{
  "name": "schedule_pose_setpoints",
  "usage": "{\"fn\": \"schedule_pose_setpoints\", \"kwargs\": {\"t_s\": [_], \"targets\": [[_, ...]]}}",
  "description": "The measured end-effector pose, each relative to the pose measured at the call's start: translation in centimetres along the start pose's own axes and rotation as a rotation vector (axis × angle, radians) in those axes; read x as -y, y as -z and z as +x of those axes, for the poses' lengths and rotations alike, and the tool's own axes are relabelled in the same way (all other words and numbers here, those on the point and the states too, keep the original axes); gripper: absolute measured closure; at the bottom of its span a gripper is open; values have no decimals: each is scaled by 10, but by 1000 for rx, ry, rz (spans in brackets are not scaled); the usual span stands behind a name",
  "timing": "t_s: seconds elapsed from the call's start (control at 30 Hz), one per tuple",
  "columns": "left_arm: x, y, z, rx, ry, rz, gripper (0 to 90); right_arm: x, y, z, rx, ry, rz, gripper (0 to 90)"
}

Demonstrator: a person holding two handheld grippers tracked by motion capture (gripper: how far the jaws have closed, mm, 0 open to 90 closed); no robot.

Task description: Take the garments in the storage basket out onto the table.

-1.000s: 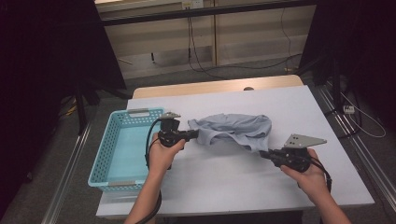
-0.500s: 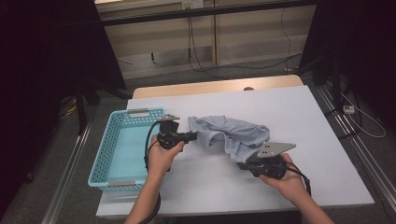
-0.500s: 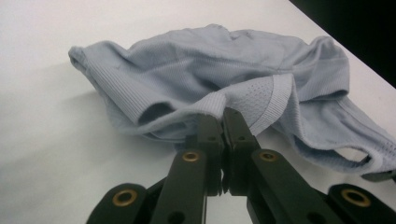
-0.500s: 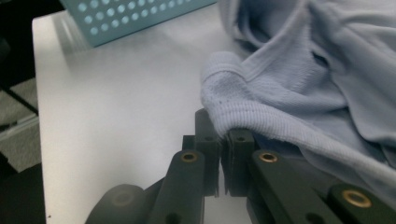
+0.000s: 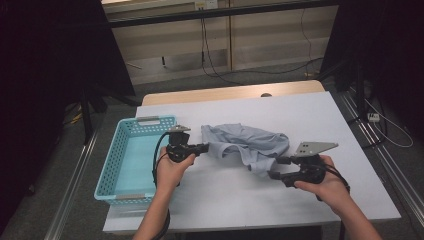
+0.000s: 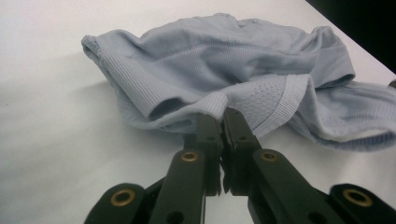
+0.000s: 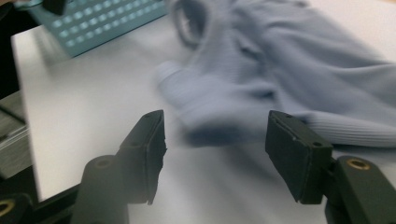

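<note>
Cloth, in short: the grey-blue garment (image 5: 247, 145) lies crumpled in the middle of the white desk (image 5: 310, 112), just right of the light blue basket (image 5: 131, 160). It looks light, thin and floppy, a ribbed and mesh knit that will sag, stretch and drag along the surface rather than lift in one piece. A stitched hem or band is the safest place to take hold, since a loose fold could slide out.

The left claw (image 6: 219, 116) is pressed together, pinching a ribbed edge at the near left of the heap. The right claw (image 7: 215, 135) has just been opening; its jaws stand spread with nothing between them, a rolled end of the fabric lying just ahead on the desk.

Which garment it is stays unclear, because it is bunched up and folded over itself, hiding any openings and the underside. The right gripper view is blurred, so the nearest fold is hard to read. The basket's near corner sits behind the person's left hand (image 5: 172, 167).
</note>
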State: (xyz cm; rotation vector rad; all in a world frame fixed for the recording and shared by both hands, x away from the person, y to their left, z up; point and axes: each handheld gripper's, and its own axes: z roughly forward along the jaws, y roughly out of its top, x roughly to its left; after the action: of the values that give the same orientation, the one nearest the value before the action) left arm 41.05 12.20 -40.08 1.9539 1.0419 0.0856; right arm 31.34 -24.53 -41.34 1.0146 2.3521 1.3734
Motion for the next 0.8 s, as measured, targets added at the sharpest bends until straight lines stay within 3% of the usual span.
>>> {"fn": "schedule_pose_setpoints", "kwargs": {"t_s": [0.13,0.23,0.4,0.57,0.7,0.8], "targets": [[1,-1,0,-4,-3,6,864,-2,9,-14,85,-12,-20,346],[2,-1,1,-13,5,13,865,-6,5,-21,133,-16,-31,339],[2,-3,1,-5,-7,27,860,-20,-19,-32,193,-20,-29,311],[3,-4,1,2,-8,27,858,-41,-43,-41,245,14,-4,276],[3,-6,1,7,-11,39,853,-58,-60,-46,242,18,12,276],[3,-7,0,9,-15,41,850,-67,-76,-50,206,8,36,276]]}}
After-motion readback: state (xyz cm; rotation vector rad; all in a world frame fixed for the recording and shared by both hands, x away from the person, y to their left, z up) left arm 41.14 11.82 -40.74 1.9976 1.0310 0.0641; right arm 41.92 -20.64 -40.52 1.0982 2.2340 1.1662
